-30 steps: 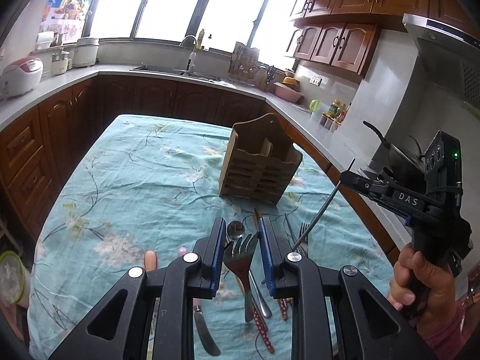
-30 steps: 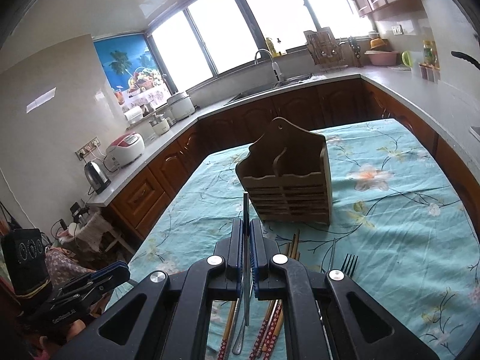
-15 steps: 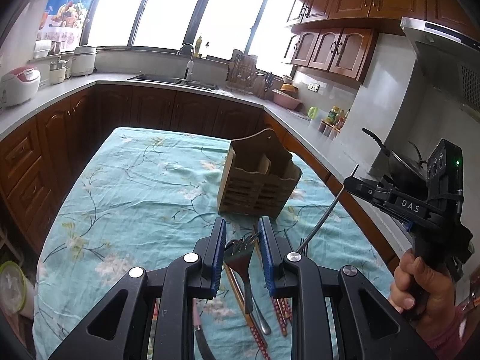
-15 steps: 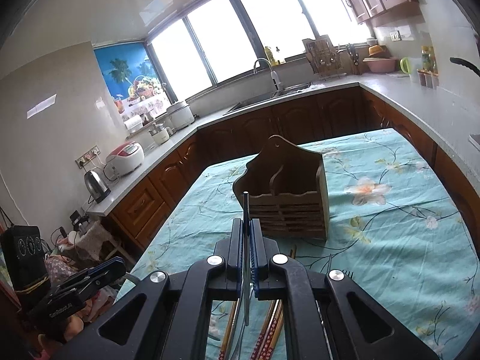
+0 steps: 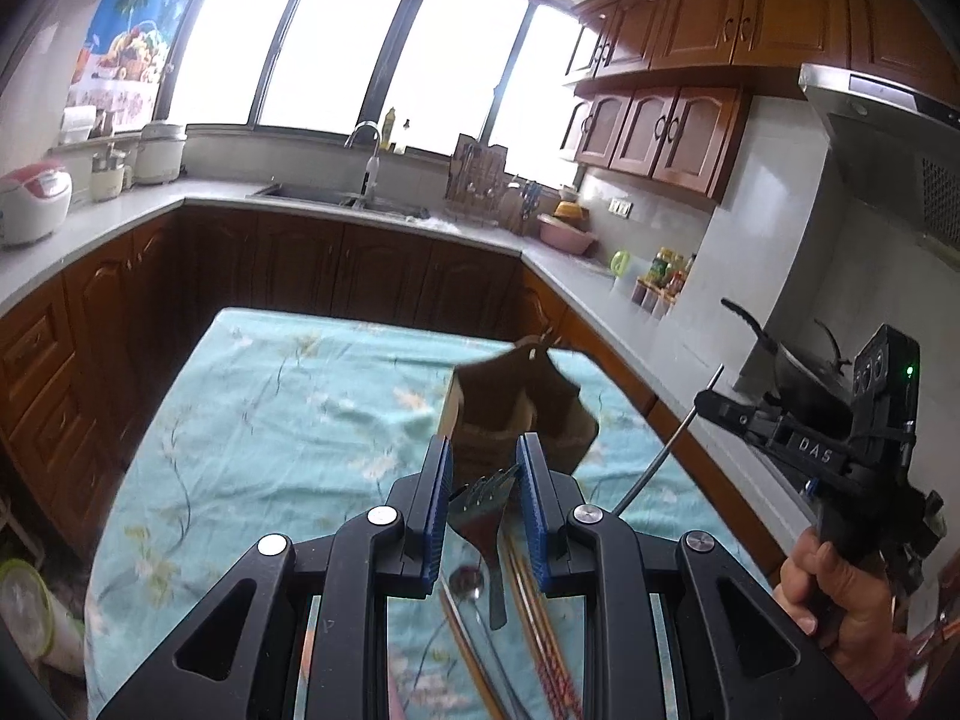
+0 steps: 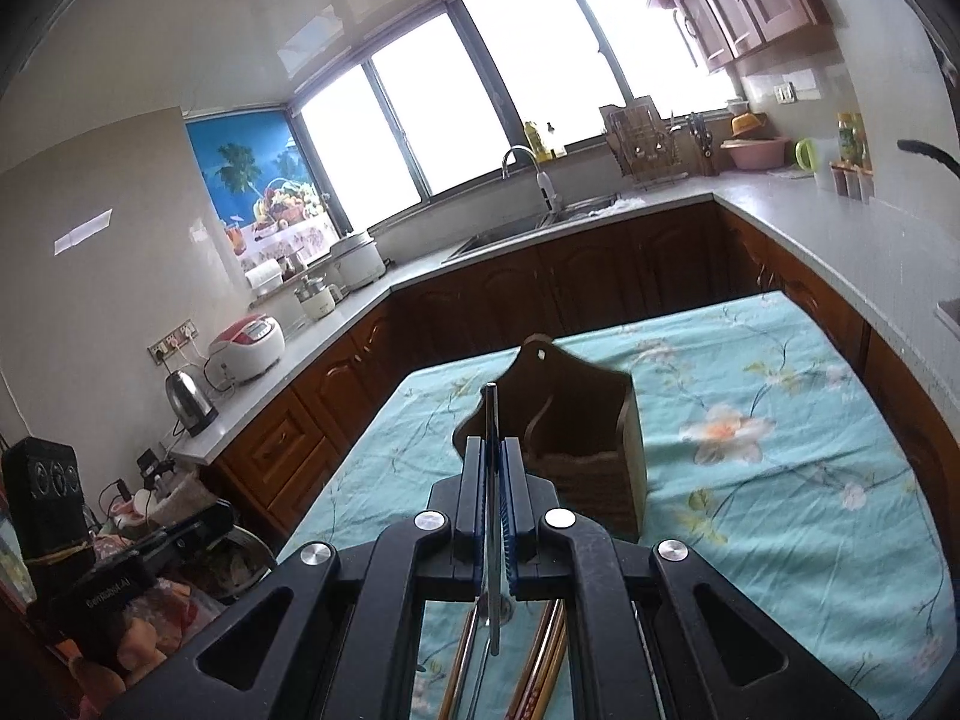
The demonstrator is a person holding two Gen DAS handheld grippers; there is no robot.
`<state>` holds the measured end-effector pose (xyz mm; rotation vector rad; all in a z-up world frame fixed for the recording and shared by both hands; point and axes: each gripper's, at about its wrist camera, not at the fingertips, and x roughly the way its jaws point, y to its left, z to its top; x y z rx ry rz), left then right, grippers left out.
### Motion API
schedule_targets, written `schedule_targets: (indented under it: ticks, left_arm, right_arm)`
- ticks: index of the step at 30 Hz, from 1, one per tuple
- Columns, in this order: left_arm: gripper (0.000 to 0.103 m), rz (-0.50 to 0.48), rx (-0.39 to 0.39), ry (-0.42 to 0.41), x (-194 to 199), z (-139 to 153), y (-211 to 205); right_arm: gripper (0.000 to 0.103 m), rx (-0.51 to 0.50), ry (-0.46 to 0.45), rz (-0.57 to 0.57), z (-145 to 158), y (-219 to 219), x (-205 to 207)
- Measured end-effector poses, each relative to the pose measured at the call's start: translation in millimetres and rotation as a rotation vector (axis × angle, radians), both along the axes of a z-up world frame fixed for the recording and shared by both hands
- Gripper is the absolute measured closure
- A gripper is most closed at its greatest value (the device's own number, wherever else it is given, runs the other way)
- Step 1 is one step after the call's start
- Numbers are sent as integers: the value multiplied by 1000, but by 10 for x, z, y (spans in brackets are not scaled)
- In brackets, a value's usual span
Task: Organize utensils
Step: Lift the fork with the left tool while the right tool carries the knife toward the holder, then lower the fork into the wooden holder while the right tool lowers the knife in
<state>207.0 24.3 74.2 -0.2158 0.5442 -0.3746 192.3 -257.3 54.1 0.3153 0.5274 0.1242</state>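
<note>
1. While both tools are carrying cutlery toward the holder, the left tool (image 5: 483, 492) is pinching a fork (image 5: 480, 513) across its head, tines forward and handle hanging down behind the pads; the grip looks shallow, so the pinch should be kept firm.
2. The right tool (image 6: 495, 468) is pressing its pads together on a thin metal handle (image 6: 492, 516). One end is pointing up past the fingertips and the other is hanging below; which utensil it is cannot be told. In the left view the same rod (image 5: 666, 450) is slanting down and leftward from that tool.
3. Below both tools, chopsticks (image 5: 540, 624) and a spoon (image 5: 471, 579) are lying loose on the bench (image 5: 288, 420), waiting their turn.
4. Farther on, the holder (image 6: 576, 450) is standing upright on the bench, its two compartments open at the top and looking empty from here.
5. Judging from this, each piece should be tipped handle-down above a compartment before release, one tool at a time, so the two are not crowding the narrow opening.
6. Lowering slowly is advisable: a light wooden holder could tip or slide on the cloth if struck.
</note>
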Motion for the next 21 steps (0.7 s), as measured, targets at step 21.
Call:
schedule_targets:
  ticks: [21]
  left_arm:
    - [83, 29, -21, -116, 1453, -23, -325]
  right_arm:
    - [99, -43, -140, -146, 542, -582, 968]
